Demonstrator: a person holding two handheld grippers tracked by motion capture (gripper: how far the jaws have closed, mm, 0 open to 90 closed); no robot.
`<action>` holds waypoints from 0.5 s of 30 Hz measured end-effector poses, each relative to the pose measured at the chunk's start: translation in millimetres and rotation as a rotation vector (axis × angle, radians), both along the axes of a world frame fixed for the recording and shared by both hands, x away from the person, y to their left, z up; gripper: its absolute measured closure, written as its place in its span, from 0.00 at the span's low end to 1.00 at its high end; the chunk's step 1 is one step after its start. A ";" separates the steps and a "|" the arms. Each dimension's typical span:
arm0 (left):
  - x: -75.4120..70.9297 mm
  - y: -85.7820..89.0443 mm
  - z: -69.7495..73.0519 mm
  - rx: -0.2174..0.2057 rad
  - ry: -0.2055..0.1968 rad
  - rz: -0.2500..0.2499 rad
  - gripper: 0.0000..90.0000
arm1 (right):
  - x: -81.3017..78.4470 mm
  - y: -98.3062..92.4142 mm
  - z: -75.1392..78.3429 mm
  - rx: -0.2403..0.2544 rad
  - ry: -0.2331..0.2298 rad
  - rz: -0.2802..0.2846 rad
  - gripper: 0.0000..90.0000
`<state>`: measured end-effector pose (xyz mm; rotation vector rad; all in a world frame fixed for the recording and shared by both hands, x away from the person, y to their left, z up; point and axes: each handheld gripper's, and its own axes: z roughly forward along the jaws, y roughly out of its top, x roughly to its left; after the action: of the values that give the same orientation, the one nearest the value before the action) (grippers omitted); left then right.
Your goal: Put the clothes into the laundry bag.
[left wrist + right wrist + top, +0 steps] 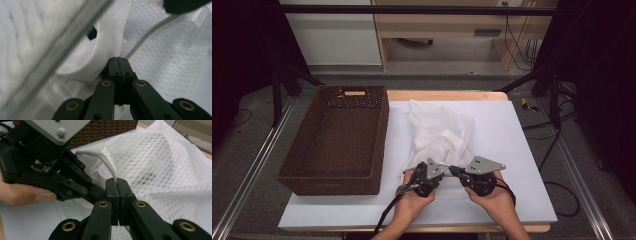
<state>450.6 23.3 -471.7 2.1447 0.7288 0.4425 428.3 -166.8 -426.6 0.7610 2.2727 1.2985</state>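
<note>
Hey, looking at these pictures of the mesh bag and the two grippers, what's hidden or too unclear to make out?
- What is inside the mesh bag: high view, the white netting veils it; a dark patch shows through in the right gripper view.
- The blurred grey band: left gripper view, too close to tell.
- What the left gripper pinches: its shut jaws cover the cloth.
- The basket floor: high view, too dark.
- The right gripper grips the bag's corded edge.

One white mesh bag [439, 132] lies on the surface [522, 200]. One brown wicker basket [337, 142] stands beside it. Two grippers are at the bag's near edge: one left gripper [443, 170] and one right gripper [453, 169], each carried by one hand, so two hands in all.
</note>
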 end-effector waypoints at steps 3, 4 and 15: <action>2.2 -1.8 1.1 0.010 -0.019 0.004 1.00 | 0.6 1.4 0.8 -0.002 0.000 0.000 0.99; 4.3 -2.1 1.1 0.007 -0.019 0.009 1.00 | 0.7 1.9 1.4 -0.001 0.000 0.002 0.99; 21.2 -2.5 -4.6 -0.022 -0.028 0.054 1.00 | 2.1 2.6 0.2 -0.003 0.007 0.005 0.99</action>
<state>471.8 20.8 -476.2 2.0985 0.7736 0.4901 430.4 -164.2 -426.4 0.7607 2.2834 1.2957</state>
